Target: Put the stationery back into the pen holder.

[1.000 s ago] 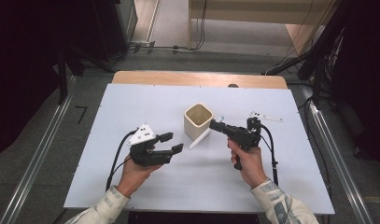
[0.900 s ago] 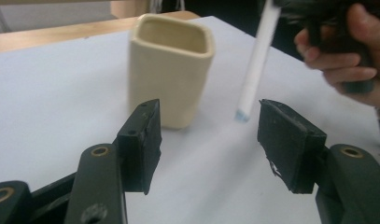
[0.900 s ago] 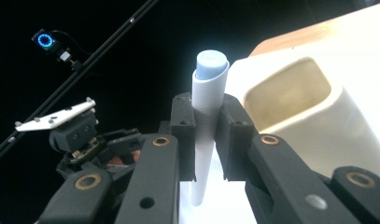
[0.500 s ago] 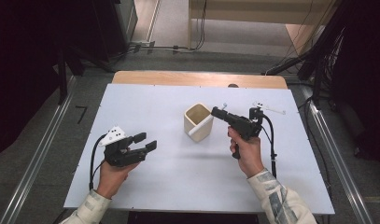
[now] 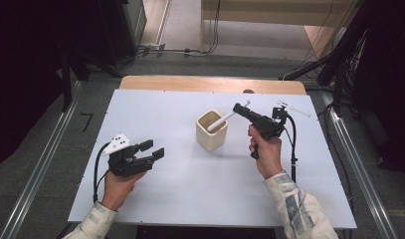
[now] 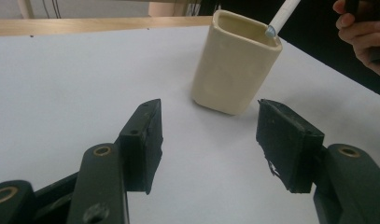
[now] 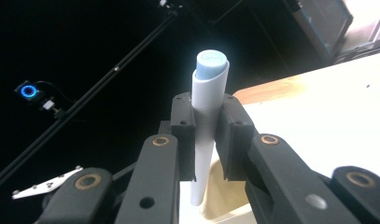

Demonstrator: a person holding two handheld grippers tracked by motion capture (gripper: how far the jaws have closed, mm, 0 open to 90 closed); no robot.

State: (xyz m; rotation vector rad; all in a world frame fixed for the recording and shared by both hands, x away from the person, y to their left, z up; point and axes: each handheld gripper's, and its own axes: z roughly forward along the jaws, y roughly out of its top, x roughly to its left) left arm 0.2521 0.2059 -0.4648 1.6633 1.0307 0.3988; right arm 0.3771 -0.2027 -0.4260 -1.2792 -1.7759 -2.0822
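A cream square cup stands upright near the middle of the white table; it also shows ahead of the left gripper. My right gripper is shut on a white pen with a pale blue cap. The pen slants down from the jaws, its lower end over the cup's mouth. My left gripper hovers at the table's left, open with nothing between its pads, pointing toward the cup.
A wooden strip edges the table's far side. A small white part lies near the far right edge. Cables trail from both grippers. Dark floor and metal rails flank the table.
The left gripper has drawn away from the cup toward the table's left. The right gripper has lifted and tilted the pen, bringing its lower end over the cup's mouth.
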